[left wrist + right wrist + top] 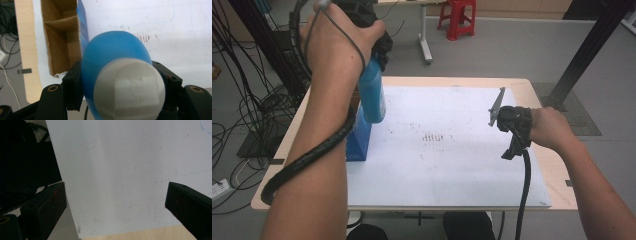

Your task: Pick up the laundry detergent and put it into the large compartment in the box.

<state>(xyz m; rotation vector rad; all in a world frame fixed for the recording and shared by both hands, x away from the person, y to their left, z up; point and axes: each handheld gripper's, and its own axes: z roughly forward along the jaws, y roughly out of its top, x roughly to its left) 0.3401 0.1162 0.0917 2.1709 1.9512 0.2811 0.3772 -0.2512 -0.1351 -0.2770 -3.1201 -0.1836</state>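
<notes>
A: Item one, blue bottle (373,92) with white cap (130,88). Location?

B: Upper left of the high view, held off the bench (452,82) in the left gripper (374,47), hanging cap-up above the open cardboard box (358,135) at the white sheet's (452,170) left edge. In the left gripper view the box's open top (60,37) lies just beyond the bottle, upper left of frame.

A: Hold?

B: Fingers (72,88) closed on the bottle's upper body, one on each flank just below the cap.

A: Handling notes?

B: Smooth, rounded plastic by the look of it; I judge it slippery and apt to swivel between flat pads. Likely light, though the fill level cannot be told. The wall may give a little under pressure, so a firm but not crushing squeeze suits it. Best grasp point: the shoulder beneath the cap, as now, where the cap's wider rim would stop a downward slide.

A: Item two, right gripper (507,131)?

B: Right of centre in the high view, low over the sheet. Fingers (42,207) spread wide, nothing between them; bare sheet shows in the gap.

A: Box?

B: Blue outside, brown inside, with a cardboard divider (61,21); probably light and easily nudged.
</notes>
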